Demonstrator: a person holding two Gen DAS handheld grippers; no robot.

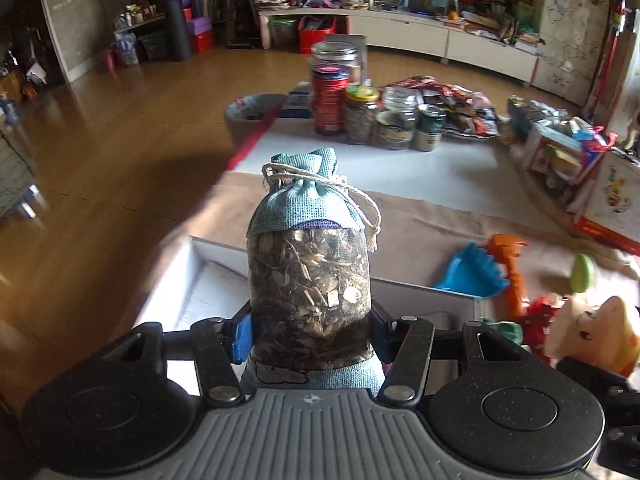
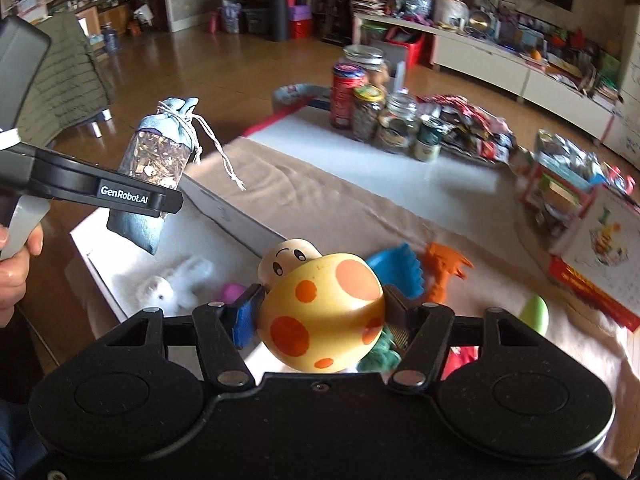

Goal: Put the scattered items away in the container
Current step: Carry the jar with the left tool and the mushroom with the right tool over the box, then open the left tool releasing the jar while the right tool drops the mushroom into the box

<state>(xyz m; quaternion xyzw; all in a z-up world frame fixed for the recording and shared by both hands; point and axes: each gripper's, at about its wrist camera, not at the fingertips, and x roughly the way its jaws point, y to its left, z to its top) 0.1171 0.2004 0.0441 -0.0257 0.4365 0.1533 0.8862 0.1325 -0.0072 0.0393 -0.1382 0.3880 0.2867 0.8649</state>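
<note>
Clamping a herb sachet (image 1: 308,280) above the white box (image 1: 180,276), left gripper (image 1: 310,330) fingers — right gripper (image 2: 322,314) fingers pinch a spotted toy (image 2: 324,316).

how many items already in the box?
2 visible: white plush bunny and pink item, both on the box floor. The claws and their loads may hide more.

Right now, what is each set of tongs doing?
Left tongs: closed on the herb sachet.
Right tongs: closed on the spotted yellow toy.
</note>
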